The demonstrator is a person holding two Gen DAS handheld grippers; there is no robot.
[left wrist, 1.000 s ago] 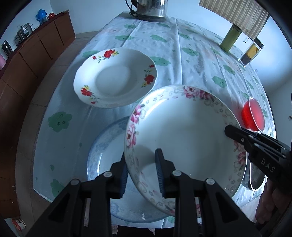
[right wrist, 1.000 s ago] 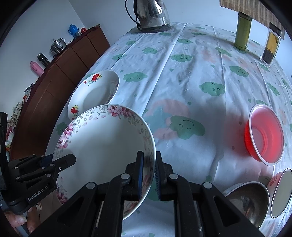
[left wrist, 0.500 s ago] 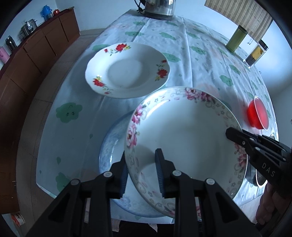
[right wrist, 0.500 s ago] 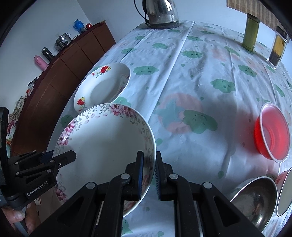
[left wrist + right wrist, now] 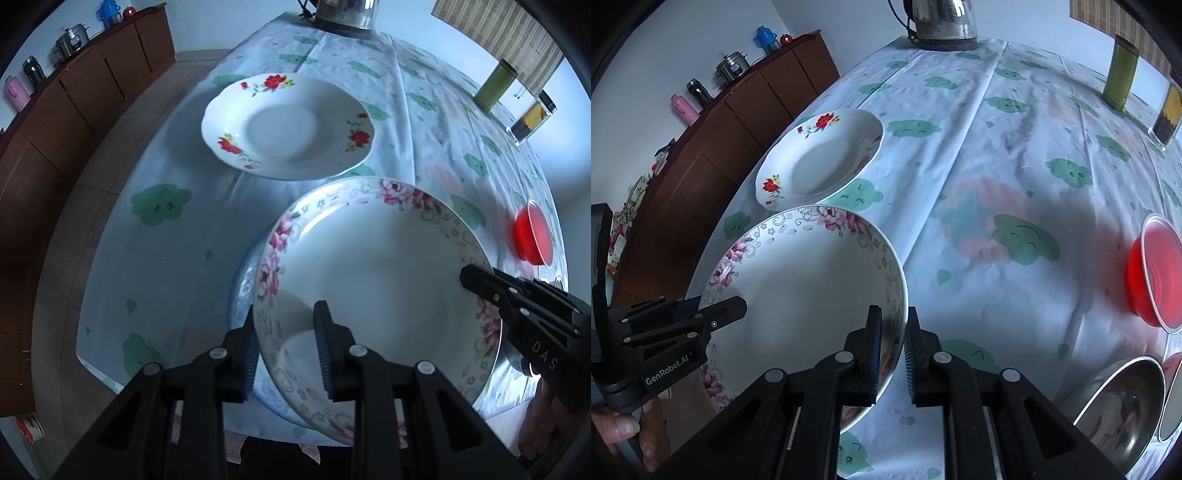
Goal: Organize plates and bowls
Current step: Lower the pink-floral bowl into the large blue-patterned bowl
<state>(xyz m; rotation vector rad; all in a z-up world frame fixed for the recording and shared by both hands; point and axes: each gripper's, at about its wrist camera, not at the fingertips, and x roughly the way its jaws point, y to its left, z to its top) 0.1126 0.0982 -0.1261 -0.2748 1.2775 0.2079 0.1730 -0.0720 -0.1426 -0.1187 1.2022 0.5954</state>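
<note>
Two tongs share one load here! Left tongs [image 5: 284, 345] are clamped on the near-left rim of the pink-flowered plate [image 5: 376, 280], right tongs [image 5: 891, 349] pinch its opposite rim, keeping it level above the blue plate [image 5: 242, 291]. Beyond sits the red-flowered plate [image 5: 288, 125] on the surface [image 5: 997, 155], likely the stacking spot.
</note>
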